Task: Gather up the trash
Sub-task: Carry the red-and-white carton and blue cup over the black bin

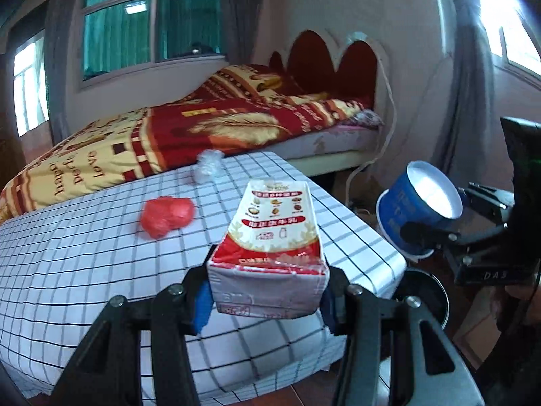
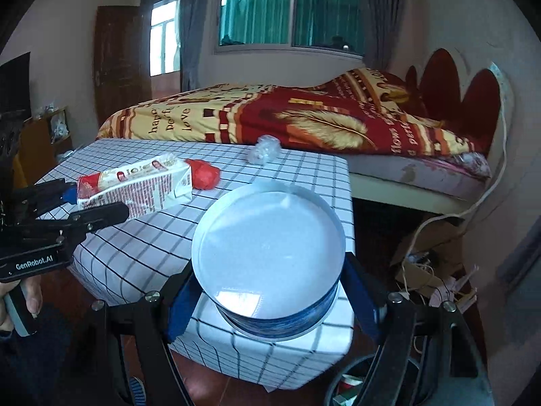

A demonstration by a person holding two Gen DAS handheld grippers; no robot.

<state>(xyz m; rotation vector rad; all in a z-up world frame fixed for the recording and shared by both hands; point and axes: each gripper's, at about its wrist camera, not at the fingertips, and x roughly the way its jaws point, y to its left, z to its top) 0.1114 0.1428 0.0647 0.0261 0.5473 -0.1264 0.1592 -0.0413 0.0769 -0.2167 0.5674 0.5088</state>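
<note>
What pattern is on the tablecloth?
White tablecloth with a thin dark grid of checks; clearest in the left wrist view.

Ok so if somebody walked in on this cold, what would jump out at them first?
Probably both grippers being full: the left gripper clamps a red-and-white milk carton above the checked tablecloth, and the right gripper grips a blue paper bowl by its sides near the table's corner. Next, the crumpled red plastic and a clear plastic wad lying on the cloth, with the loud red-and-gold bedspread behind.
</note>
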